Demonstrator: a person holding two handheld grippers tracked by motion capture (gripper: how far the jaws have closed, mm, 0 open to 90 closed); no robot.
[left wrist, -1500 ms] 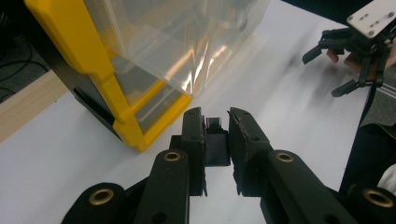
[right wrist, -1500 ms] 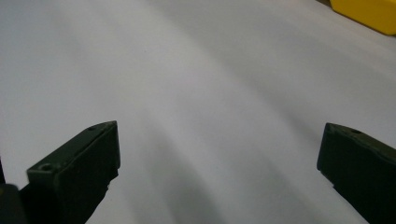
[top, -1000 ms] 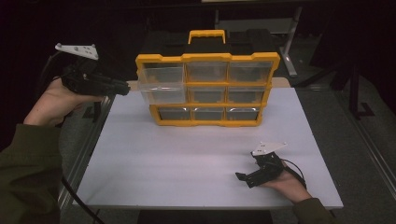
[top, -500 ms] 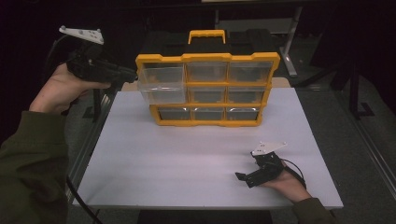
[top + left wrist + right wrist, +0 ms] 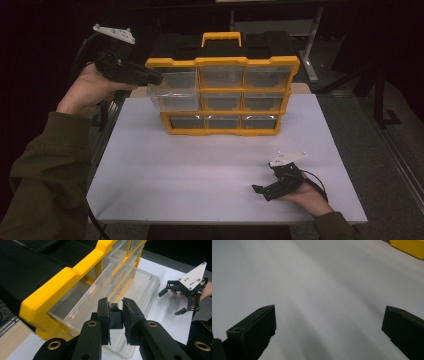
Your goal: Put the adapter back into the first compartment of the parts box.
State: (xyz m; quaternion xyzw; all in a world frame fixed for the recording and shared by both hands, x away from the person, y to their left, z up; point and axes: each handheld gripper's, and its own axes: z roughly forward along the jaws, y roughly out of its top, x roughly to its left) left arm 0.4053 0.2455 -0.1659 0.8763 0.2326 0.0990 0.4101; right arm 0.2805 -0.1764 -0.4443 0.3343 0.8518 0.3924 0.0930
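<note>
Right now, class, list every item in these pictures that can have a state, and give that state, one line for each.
Yellow and black plastic drawer cabinet: upright on the white table.
Clear plastic drawer at its left: pulled out, looks empty.
Other clear drawers: pushed in.
Left gripper: jaws shut on a small dark object, over the pulled-out drawer.
Right gripper: jaws wide open, held low at the table.

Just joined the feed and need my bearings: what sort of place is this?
Probably a workshop or lab test bench, not a home. A bare white table holds a yellow parts organizer with clear drawers, dark surroundings show metal stands, and the left gripper holds a small black part over an open clear drawer.
</note>
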